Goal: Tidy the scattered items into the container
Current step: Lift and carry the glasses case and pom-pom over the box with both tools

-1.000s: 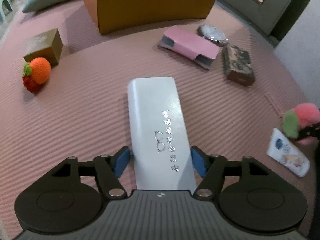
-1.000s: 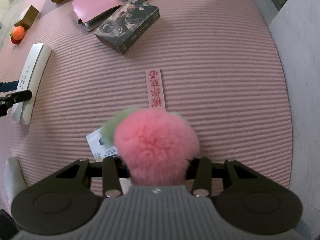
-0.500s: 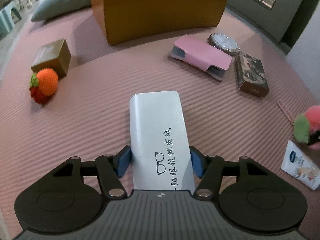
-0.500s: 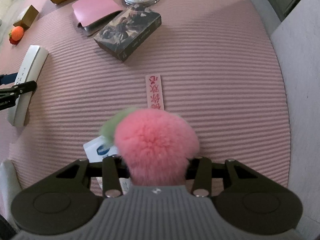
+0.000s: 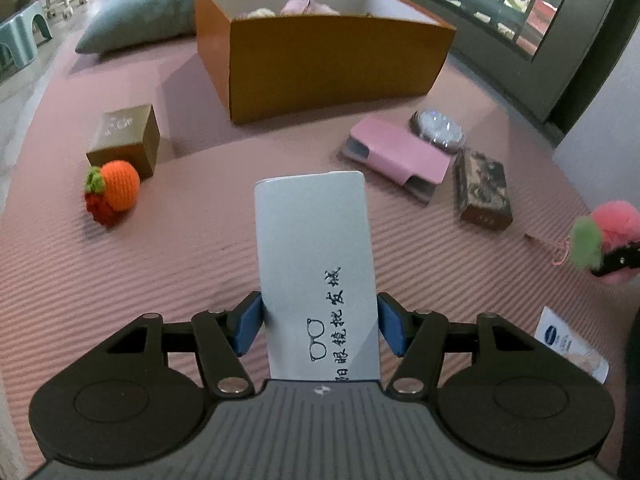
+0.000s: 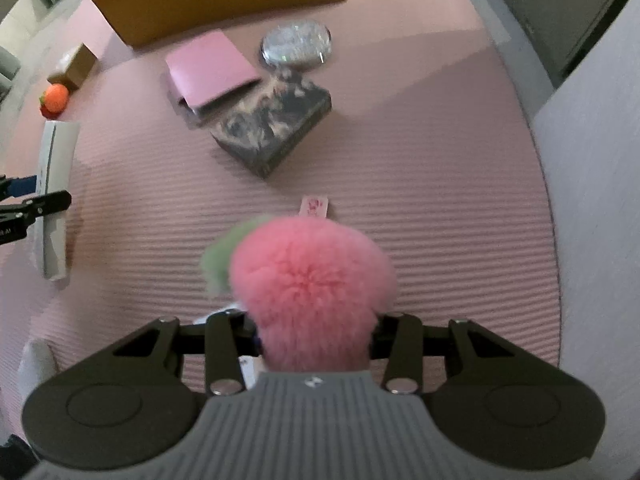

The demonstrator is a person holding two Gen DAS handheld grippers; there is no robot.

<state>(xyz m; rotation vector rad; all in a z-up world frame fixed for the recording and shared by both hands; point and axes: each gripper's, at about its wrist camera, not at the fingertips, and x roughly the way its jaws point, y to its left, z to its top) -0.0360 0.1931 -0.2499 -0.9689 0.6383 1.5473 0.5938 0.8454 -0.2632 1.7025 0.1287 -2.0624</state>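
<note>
The white glasses case (image 5: 312, 232) with black lettering sticks out forward between the blue pads (image 5: 246, 322) of my left gripper (image 5: 320, 320), which is shut on its sides and holds it off the pink mat. In the right wrist view the same case (image 6: 56, 168) hangs at the left edge. My right gripper (image 6: 316, 336) is shut on a fluffy pink pompom (image 6: 312, 280) with a green tuft, also seen at the right as the pompom (image 5: 612, 220). The open orange box (image 5: 332, 60) stands at the far end of the mat with soft items inside.
On the mat lie a pink pouch (image 5: 400, 152), a round silver tin (image 5: 438, 128), a dark patterned box (image 5: 482, 188), a small brown box (image 5: 122, 140), a knitted orange fruit (image 5: 116, 190), a white sachet (image 5: 568, 344) and a pink tag (image 6: 315, 205). A grey cushion (image 5: 160, 4) lies beyond the box.
The left jaws closed onto the white case, which then lifted off the mat. The right gripper rose with the pompom. Both views now look further toward the orange box.
</note>
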